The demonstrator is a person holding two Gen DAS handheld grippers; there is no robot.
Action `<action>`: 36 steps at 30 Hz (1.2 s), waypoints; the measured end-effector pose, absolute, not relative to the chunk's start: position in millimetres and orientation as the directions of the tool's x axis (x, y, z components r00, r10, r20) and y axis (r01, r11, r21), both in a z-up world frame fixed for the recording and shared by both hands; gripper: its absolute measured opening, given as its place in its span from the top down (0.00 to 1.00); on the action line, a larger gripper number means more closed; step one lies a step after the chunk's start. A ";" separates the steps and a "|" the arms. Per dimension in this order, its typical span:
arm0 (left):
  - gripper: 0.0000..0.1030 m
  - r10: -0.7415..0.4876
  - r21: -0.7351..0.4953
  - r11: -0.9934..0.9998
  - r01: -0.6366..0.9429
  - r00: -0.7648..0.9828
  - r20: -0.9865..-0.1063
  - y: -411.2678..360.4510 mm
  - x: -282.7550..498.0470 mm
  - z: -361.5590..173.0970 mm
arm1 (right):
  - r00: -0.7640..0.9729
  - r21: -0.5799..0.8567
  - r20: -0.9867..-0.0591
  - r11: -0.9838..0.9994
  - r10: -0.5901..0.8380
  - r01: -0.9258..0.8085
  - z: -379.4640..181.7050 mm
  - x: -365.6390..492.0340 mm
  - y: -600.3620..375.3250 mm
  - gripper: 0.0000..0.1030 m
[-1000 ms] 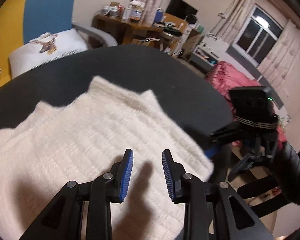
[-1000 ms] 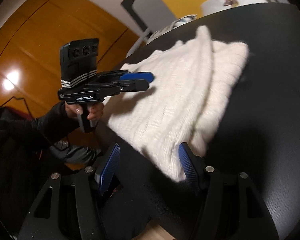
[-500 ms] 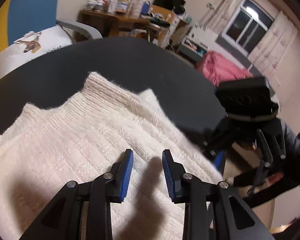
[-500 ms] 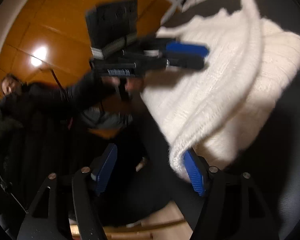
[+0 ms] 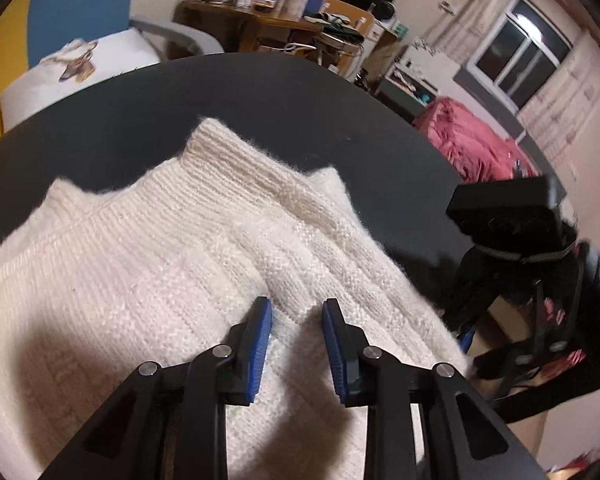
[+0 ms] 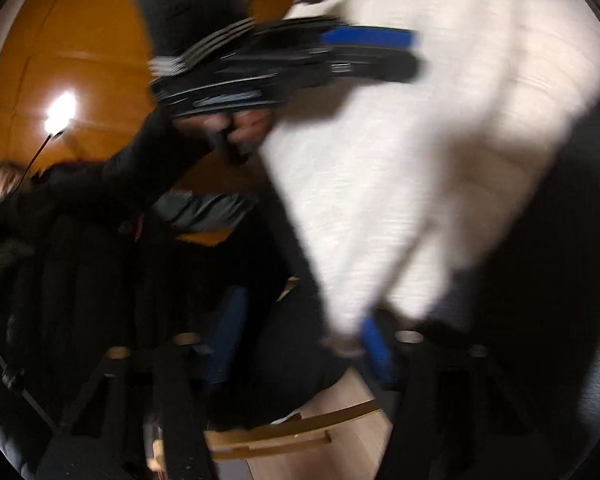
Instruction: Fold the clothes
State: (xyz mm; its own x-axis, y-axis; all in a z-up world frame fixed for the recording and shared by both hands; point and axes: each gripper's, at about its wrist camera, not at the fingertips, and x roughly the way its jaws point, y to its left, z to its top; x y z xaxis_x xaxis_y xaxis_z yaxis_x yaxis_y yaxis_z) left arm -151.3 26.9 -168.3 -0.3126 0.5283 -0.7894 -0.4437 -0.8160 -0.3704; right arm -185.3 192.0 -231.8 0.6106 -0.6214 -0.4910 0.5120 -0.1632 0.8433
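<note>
Cream ribbed knit sweater lies on the round black desk. Left tongs apart, just above the knit. Right tongs apart at its near edge; view blurred.

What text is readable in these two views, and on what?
None readable.
Left gripper body: a pale label strip, smeared by motion blur.
Bottles and boxes on the wooden desk: any labels too small.
White pillow: an animal picture, no words.
White sweater: no tag showing.
</note>
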 end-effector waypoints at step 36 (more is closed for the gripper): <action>0.94 0.601 -0.406 -0.670 -0.621 -0.133 -0.788 19.9 -293.2 -142.7 | 0.160 0.782 -0.413 -0.259 -0.896 0.568 -211.9 -172.4 193.7 0.22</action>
